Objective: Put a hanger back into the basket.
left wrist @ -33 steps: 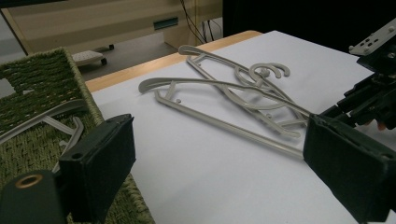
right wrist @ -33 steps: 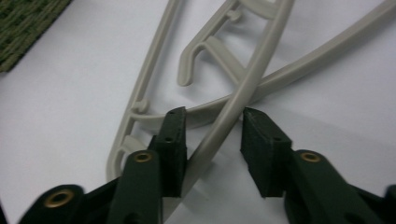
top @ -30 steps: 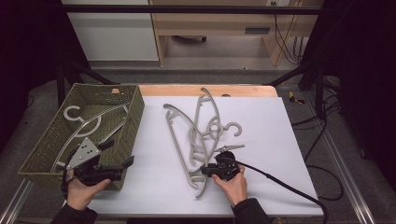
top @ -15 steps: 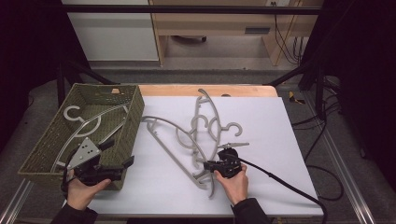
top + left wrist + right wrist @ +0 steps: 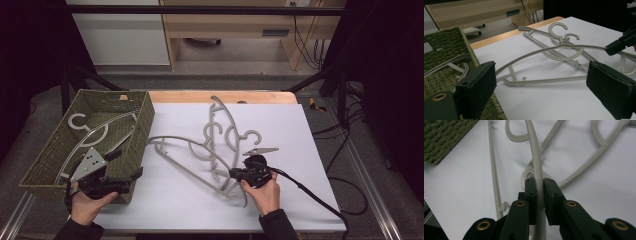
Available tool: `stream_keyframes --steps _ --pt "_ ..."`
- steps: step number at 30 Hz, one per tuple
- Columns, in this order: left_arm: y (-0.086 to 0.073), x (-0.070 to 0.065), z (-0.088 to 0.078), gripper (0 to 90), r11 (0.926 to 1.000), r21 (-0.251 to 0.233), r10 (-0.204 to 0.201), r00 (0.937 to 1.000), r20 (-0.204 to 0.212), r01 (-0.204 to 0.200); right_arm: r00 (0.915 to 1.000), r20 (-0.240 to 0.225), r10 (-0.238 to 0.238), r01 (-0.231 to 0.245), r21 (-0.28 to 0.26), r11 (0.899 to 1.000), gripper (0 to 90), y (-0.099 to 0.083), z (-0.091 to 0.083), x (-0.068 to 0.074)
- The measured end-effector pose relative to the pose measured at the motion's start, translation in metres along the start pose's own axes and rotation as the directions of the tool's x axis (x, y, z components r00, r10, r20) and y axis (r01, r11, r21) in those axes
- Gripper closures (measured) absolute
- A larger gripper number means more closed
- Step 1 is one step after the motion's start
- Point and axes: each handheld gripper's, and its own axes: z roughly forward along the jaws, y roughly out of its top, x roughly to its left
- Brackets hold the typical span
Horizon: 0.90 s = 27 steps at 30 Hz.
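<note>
- High view: the jaws of the right gripper (image 5: 235, 173) are clenching the arm of a grey hanger (image 5: 192, 148) near the front edge of the table (image 5: 310, 150), with the person's right hand (image 5: 262, 192) wrapping the gripper body from below. The jaws of the left gripper (image 5: 127, 165) are standing spread apart with nothing between them, and they are hovering beside the front right corner of the green basket (image 5: 145, 107) at the table's left edge, held by the left hand (image 5: 87, 205).
- High view: the held hanger is stretching from the right gripper leftward toward the basket, its far end lying just beside the basket wall. Other grey hangers (image 5: 220, 125) are lying tangled in the middle of the table, reaching toward the back edge. Another hanger (image 5: 95, 131) is lying inside the basket.
- Left gripper view: the two black jaws are gaping wide, one over the basket rim (image 5: 451, 42) and one over the white table top (image 5: 544, 100). The held hanger (image 5: 536, 51) is arching across between them, farther off, and the right gripper (image 5: 616, 46) is pinching its end at the right edge of this view. The loose hangers (image 5: 559, 31) are lying behind it.
- Right gripper view: the jaws are squeezing the pale hanger arm (image 5: 536, 157), which is running straight up between the pads. A corner of the basket (image 5: 444, 137) is showing at the upper left, and the other hangers (image 5: 584, 167) are lying on the table beyond.
</note>
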Motion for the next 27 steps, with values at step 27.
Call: stream_keyframes --steps 27 --pt "-0.001 -0.002 0.003 8.7 0.9999 0.012 0.006 0.9999 0.009 -0.006 0.9757 0.010 -0.219 0.217 0.085 0.972 64.7 -0.021 0.010 -0.030"
